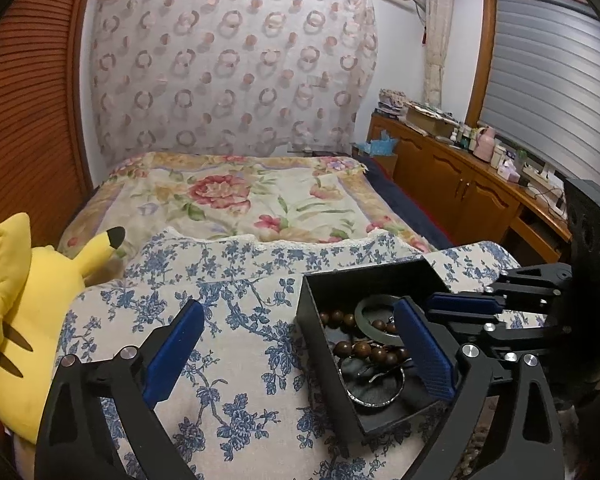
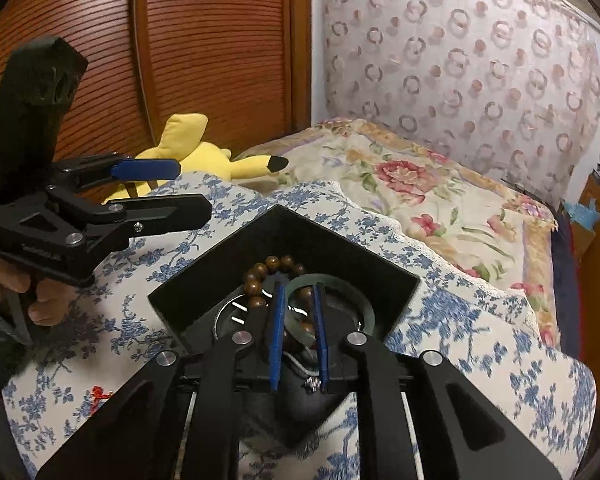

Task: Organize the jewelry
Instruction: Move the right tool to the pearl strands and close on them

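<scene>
From the left wrist, the left gripper (image 1: 296, 344) has its blue-padded jaws spread wide with nothing between them; one finger hangs over the blue-and-white floral cloth (image 1: 228, 360), the other over the open black square box (image 1: 324, 344). In that box lie a string of round brown wooden beads (image 1: 356, 350), a pale green bangle (image 1: 374, 306) and a dark metal bangle (image 1: 380, 398). The right gripper (image 1: 464, 306) reaches in from the right edge above the box — its jaws look close together here. A yellow plush toy (image 1: 28, 312) lies to the left, beside the cloth.

From the right wrist, the right gripper (image 2: 298, 334) points down into the black box (image 2: 236, 252). Its jaws stand only slightly apart, straddling the near rim of the green bangle (image 2: 332, 284); whether the pads press on it I cannot tell. The beads (image 2: 260, 276) curl just beyond — touching the bangle. The left gripper (image 2: 180, 188), held by a hand (image 2: 28, 296), hovers wide open at the left.
</scene>
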`<state>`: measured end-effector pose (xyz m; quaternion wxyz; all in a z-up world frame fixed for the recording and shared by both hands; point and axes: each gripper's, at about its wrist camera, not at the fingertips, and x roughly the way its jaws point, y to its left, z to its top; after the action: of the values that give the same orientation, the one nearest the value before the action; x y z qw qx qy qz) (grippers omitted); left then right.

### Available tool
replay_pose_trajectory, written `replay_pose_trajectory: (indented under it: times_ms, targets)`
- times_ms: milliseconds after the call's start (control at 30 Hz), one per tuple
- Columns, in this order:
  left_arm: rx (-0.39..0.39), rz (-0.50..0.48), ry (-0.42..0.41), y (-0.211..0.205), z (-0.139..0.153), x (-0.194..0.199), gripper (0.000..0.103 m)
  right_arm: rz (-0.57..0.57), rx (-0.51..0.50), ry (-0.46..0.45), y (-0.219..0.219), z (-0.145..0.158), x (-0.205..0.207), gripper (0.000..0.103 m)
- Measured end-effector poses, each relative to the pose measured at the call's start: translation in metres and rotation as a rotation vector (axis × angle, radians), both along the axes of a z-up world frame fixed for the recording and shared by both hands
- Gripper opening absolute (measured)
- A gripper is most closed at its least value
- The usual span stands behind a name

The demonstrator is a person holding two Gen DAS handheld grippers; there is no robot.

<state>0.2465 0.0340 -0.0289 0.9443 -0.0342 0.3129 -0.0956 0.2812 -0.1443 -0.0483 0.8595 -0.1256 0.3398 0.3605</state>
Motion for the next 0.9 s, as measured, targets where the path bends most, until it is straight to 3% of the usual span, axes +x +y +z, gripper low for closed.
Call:
replay_pose_trajectory:
  times_ms: [400,900]
  targets:
    - [0.022,-0.018,-0.035,-0.009,0.015,-0.048,0.092,-0.091,0.048,-0.012,-0.041,0.01,-0.056,0.026]
    - [0.031,-0.027,0.035,-0.011,-0.023,-0.129,0.092,-0.081,0.025,0.081,-0.052,-0.031,-0.137,0.026]
